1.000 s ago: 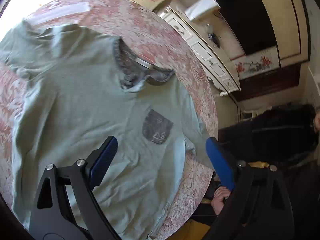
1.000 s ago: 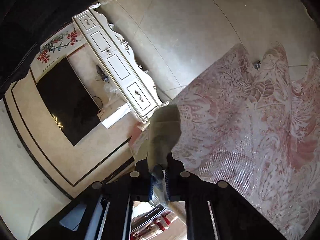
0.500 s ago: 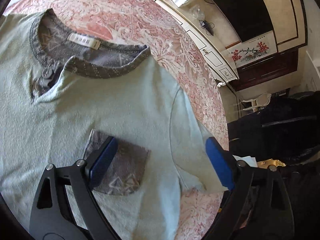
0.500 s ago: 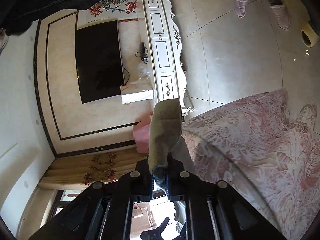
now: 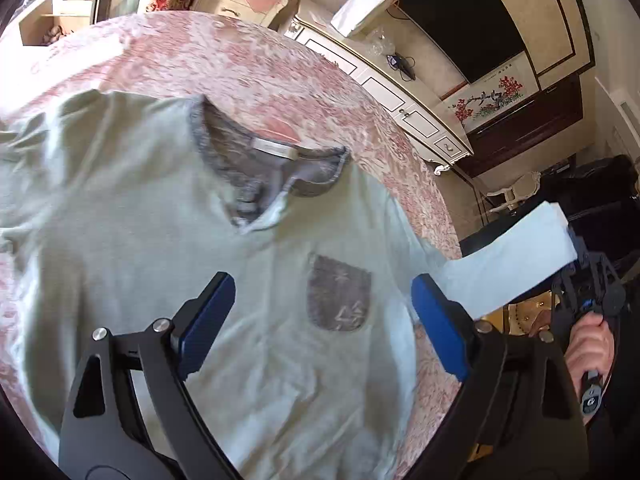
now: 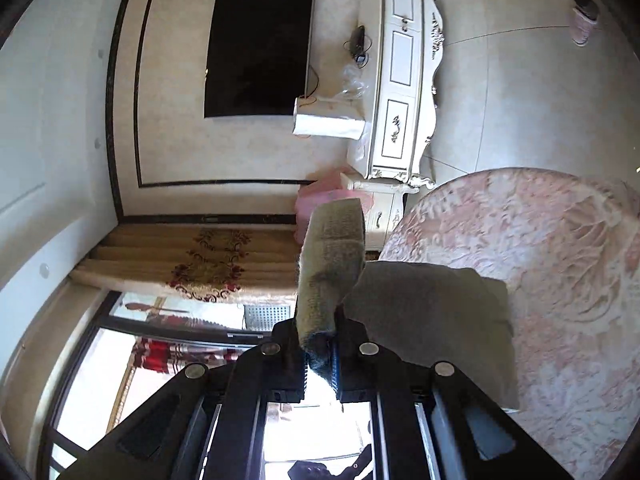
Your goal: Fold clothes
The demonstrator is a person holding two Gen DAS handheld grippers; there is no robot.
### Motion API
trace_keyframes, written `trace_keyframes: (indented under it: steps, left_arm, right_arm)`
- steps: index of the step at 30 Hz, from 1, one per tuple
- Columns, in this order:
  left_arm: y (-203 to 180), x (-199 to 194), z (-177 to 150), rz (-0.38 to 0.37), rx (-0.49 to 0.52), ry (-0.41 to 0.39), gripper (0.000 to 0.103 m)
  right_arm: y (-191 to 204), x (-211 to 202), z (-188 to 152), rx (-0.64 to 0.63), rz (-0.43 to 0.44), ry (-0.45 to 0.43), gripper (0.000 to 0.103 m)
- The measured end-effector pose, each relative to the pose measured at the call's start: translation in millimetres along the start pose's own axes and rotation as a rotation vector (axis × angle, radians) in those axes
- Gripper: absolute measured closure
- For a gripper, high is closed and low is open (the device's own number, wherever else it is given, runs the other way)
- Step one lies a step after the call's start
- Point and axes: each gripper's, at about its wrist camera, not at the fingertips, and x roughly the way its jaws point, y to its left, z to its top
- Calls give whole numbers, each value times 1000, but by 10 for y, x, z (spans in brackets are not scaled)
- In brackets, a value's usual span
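Note:
A pale green T-shirt [image 5: 168,216] with a grey collar and grey chest pocket [image 5: 338,298] lies face up on a round table with a pink patterned cloth [image 5: 248,64]. My left gripper [image 5: 320,312] is open and empty, held above the shirt's chest. My right gripper [image 6: 320,360] is shut on the shirt's sleeve [image 6: 332,264] and holds it lifted off the table's edge. In the left wrist view the sleeve [image 5: 516,260] stretches right to the right gripper [image 5: 576,264].
A white ornate cabinet [image 5: 380,80] and a dark TV [image 5: 460,12] stand along the wall behind the table. In the right wrist view the pink tablecloth [image 6: 560,280] fills the right side. A person's hand [image 5: 588,344] holds the right gripper's handle.
The left gripper pulled back and up, so more of the shirt shows. The right gripper lifted the sleeve out to the side and turned.

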Motion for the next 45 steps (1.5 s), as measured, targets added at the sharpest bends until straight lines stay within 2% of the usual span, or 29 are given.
trace_keyframes:
  steps: [5, 9, 15, 17, 19, 22, 25, 27, 30, 32, 37, 40, 42, 43, 45]
  left_arm:
    - [675, -623, -72, 16, -105, -42, 12]
    - [1118, -975, -136, 28, -177, -90, 12]
    - [1605, -1188, -185, 42, -231, -112, 12]
    - [1724, -1238, -179, 40, -248, -125, 12]
    - [1853, -1293, -164, 29, -276, -145, 12]
    - [2044, -1349, -139, 27, -321, -170, 12]
    - [2186, -1385, -121, 27, -351, -191, 12]
    - [2255, -1401, -119, 21, -366, -203, 12]
    - [2317, -1389, -129, 10, -383, -212, 12]
    - [2351, -1373, -138, 6, -396, -213, 12]
    - [2479, -1405, -195, 11, -437, -229, 12]
    - [2664, -1425, -174, 18, -484, -238, 12]
    - [2857, -1449, -151, 9, -537, -250, 12]
    - [2976, -1471, -145, -18, -581, -272, 12]
    - [3266, -1488, -139, -121, -701, -317, 12]
  right_arm:
    - [444, 757, -599, -169, -43, 159, 95]
    - [601, 1459, -1311, -349, -130, 329, 95]
    - [165, 2425, -2560, -618, -352, 625, 95]
    - [-47, 2594, -2899, -690, -437, 698, 95]
    - [-170, 2656, -3105, -760, -507, 724, 95]
    - [-261, 2646, -3193, -814, -567, 726, 90]
    - [-193, 2621, -3211, -808, -557, 735, 90]
    - [-131, 2620, -3220, -800, -545, 750, 85]
    - [17, 2635, -3295, -816, -526, 764, 65]
    - [59, 2684, -3397, -841, -496, 767, 44]
    - [126, 2619, -3422, -846, -488, 707, 43]
    - [87, 2643, -3361, -876, -566, 643, 43]
    - [-85, 2772, -3363, -890, -647, 692, 46]
    - [-100, 2787, -3355, -896, -656, 695, 51]
    - [-126, 2814, -3337, -905, -671, 701, 51]
